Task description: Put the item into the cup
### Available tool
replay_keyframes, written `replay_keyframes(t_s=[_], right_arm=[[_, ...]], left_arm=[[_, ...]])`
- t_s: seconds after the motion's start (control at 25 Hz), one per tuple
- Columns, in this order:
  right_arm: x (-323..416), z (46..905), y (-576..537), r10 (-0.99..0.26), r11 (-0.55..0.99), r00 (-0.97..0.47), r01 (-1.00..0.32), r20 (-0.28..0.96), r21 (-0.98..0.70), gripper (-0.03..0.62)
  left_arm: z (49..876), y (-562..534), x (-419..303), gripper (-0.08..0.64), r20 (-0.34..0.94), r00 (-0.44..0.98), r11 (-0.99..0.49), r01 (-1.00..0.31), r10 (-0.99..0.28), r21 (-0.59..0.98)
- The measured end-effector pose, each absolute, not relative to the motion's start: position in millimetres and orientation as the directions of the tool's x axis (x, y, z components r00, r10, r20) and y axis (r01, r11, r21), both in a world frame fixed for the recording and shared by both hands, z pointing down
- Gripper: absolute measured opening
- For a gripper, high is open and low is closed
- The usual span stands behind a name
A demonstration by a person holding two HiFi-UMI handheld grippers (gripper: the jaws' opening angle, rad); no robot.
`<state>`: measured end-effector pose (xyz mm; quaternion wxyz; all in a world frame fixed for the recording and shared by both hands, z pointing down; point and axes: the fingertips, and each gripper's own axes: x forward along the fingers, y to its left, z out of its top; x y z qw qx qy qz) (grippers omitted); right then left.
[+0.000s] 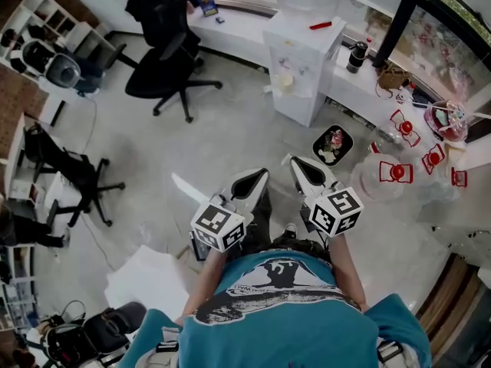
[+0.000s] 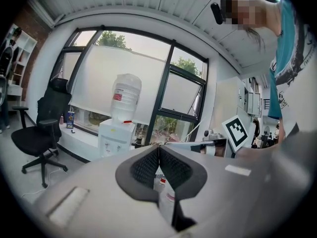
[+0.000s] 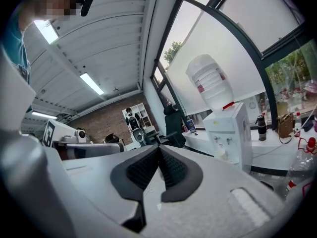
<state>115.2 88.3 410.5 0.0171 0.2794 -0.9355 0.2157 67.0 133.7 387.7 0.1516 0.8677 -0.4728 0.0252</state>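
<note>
- Left claw (image 1: pixel 252 182): held low, just ahead of torso, pointing forward. Jaws together, ribbed pads (image 2: pixel 146 167) meeting at tips, nothing between.
- Right claw (image 1: pixel 308 173): just beside left claw, on its right, level with it, angled slightly outward. Jaws together, pads (image 3: pixel 174 168) touching at tips, empty.
- Marker cubes (image 1: pixel 219 225) at rear of each claw, facing up.
- Left forearm (image 1: pixel 205 284) and right forearm (image 1: pixel 347 267): reaching forward from torso behind claws.

Facing water dispenser (image 1: pixel 301 67) backed against counter (image 1: pixel 238 23), office chair (image 1: pixel 165 67) to its left, bottles (image 1: pixel 397 172) to its right.
</note>
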Motion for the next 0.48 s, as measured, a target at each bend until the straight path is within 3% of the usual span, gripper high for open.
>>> replay_keyframes(t_s=[0.48], right_arm=[[51, 409, -14, -0.592, 0.683, -0.779, -0.621, 0.207, -0.385, 0.000]], left_arm=[[385, 25, -8, -0.002, 0.186, 0.626, -0.574, -0.773, -0.757, 0.270]])
